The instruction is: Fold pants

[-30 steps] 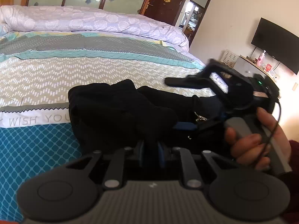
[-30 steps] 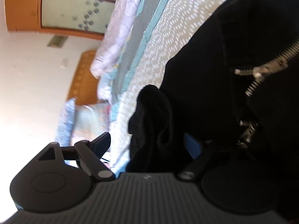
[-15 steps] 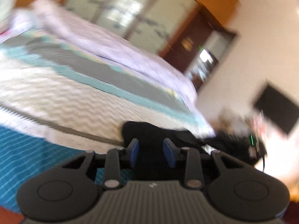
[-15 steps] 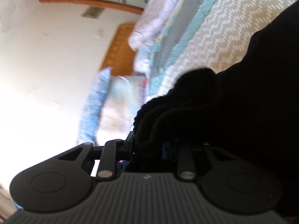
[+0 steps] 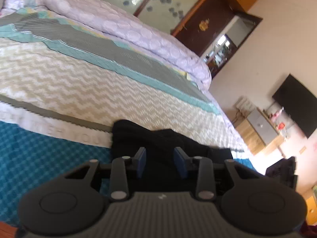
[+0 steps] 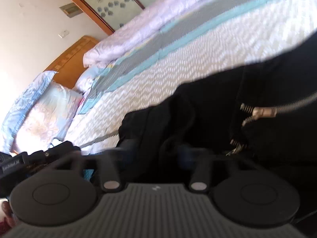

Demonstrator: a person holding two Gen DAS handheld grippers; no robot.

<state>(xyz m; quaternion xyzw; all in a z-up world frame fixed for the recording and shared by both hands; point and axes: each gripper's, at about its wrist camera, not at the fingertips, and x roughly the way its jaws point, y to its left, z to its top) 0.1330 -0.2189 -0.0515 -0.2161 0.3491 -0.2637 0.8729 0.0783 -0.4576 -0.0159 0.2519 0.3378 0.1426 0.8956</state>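
The black pants [image 5: 158,136] lie bunched on the bed near its front edge. My left gripper [image 5: 160,158] is open just behind the heap, its blue pads [image 5: 141,158] apart with black cloth between and beyond them, not pinched. In the right wrist view the pants [image 6: 208,107] fill the right side, with a metal zipper [image 6: 263,112] showing. My right gripper [image 6: 154,152] is blurred and its jaws stand apart over the cloth. The right gripper's body shows at the right edge of the left wrist view [image 5: 281,170].
The bed has a zigzag and teal cover [image 5: 83,91] with a rolled lilac duvet [image 5: 126,27] at the far side. Pillows [image 6: 39,107] and a wooden headboard [image 6: 73,59] lie to the left. A TV [image 5: 295,103] and cabinet [image 5: 255,129] stand past the bed's right edge.
Both grippers were shut on the pants a second ago. Both have since opened and let go of the cloth, and the left one has pulled back and tilted.
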